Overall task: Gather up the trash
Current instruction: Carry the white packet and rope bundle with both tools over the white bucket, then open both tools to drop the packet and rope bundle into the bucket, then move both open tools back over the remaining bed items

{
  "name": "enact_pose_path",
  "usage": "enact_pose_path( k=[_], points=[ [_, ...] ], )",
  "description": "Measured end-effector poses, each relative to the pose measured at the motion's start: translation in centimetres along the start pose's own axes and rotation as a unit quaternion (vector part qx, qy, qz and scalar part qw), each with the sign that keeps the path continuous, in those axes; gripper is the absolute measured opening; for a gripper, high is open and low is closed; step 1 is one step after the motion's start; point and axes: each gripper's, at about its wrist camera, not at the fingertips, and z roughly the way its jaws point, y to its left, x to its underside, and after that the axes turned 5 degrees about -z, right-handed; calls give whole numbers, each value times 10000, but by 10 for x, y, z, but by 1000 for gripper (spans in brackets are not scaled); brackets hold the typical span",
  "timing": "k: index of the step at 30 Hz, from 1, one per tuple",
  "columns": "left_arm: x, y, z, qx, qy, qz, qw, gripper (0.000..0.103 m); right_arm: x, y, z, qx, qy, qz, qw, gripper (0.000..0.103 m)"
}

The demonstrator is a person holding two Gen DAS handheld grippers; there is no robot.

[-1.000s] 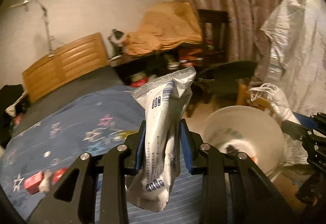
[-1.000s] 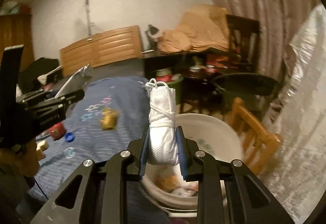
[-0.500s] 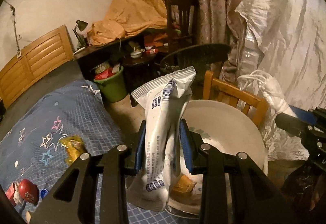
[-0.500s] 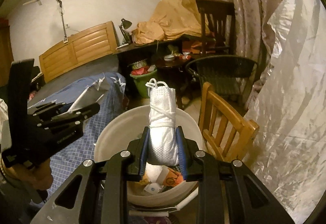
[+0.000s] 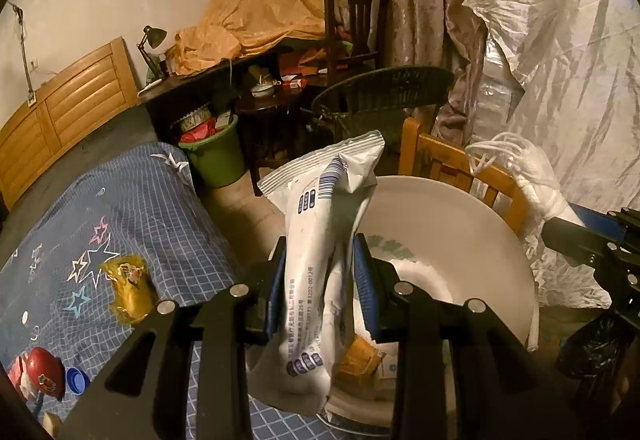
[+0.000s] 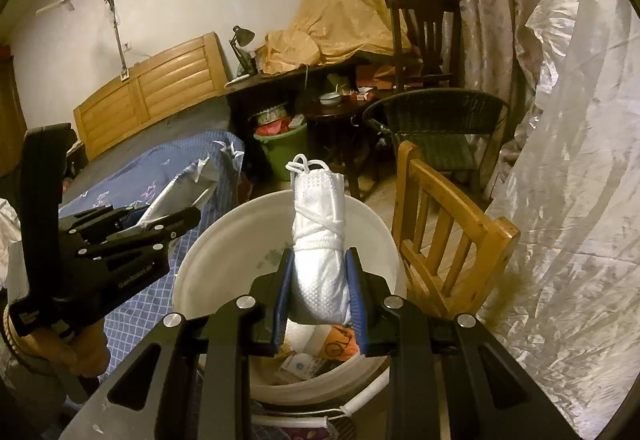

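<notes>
1. The left claw (image 5: pixel 320 280) is clamped on a white printed wrapper (image 5: pixel 316 240), over the near rim of the white bucket (image 5: pixel 460 224).
2. The right claw (image 6: pixel 319 288) grips a rolled white mask (image 6: pixel 318 240) above the bucket's open mouth.
3. The bed (image 5: pixel 140 208) edge lies just left of the bucket and a wooden chair (image 6: pixel 440 224) just right of it; trash already lies inside the bucket.

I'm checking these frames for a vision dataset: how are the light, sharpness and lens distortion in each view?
Left wrist view: dim orange indoor light, sharp white printed snack wrapper, dark fisheye corners, curved wooden headboard. Right wrist view: same warm cast, crisp white tied-up cloth bundle over the white plastic bucket, glare on the crinkled silvery plastic sheet.
</notes>
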Motion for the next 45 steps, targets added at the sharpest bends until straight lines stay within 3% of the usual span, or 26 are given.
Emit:
enact_pose_path(
  k=[23, 25, 26, 28, 29, 30, 31, 45],
  points=[
    [3, -7, 13, 20, 112, 54, 9999, 30, -5, 11, 13, -107, 40, -113, 9999, 27],
    [3, -7, 13, 23, 117, 48, 9999, 30, -8, 12, 15, -116, -8, -113, 9999, 30],
    [3, -7, 14, 20, 120, 48, 9999, 31, -9, 12, 15, -130, -21, -115, 9998, 36],
    [2, -7, 17, 38, 133, 51, 9999, 33, -12, 12, 17, -133, -56, -133, 9998, 49],
    [2, -8, 18, 41, 146, 54, 9999, 40, -12, 11, 18, -93, -75, -123, 9999, 57],
    [2, -8, 19, 21, 167, 54, 9998, 55, -12, 9, 18, -64, -88, -90, 9999, 59],
    [3, -8, 19, 34, 126, 41, 9999, 59, -12, 8, 18, -69, -99, -44, 9999, 59],
    [5, -8, 15, 58, 76, 57, 9999, 60, -4, 3, 6, 16, -207, 101, 9997, 59]
  ],
)
